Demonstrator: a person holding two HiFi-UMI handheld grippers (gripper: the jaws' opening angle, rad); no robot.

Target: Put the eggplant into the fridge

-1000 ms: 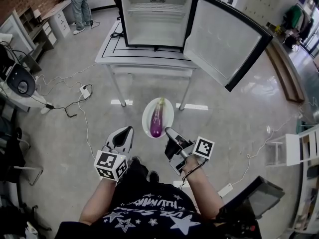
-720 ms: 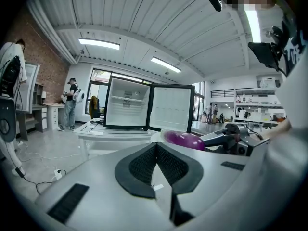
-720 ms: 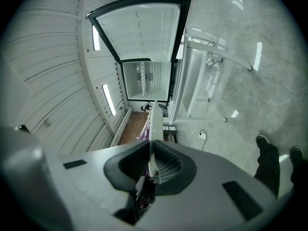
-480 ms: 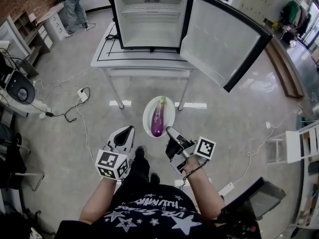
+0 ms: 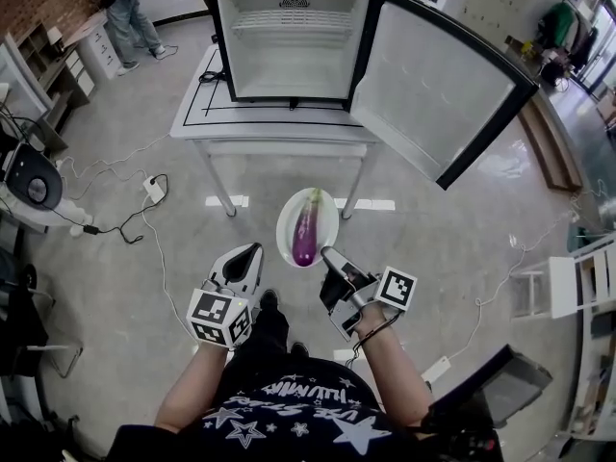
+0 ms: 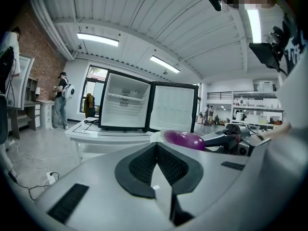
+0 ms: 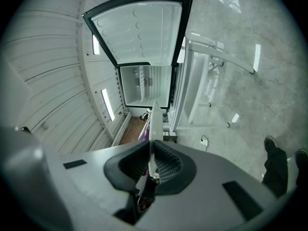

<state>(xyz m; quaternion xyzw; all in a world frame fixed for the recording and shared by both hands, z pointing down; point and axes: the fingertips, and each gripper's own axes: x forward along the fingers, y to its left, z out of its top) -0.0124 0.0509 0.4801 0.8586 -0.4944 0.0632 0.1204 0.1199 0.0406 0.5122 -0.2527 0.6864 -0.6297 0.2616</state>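
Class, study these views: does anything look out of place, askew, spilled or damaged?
Nothing is spilled or damaged. One oddity: the plate is held over the floor by its rim alone, clamped in the right gripper, with the eggplant lying loose on it. The fridge stands open on its table.

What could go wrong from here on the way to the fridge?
The right gripper clamps only the near rim of the plate, so it may tilt or slip. The eggplant lies loose on it and might roll off. The left gripper, shut and empty, gives no support.
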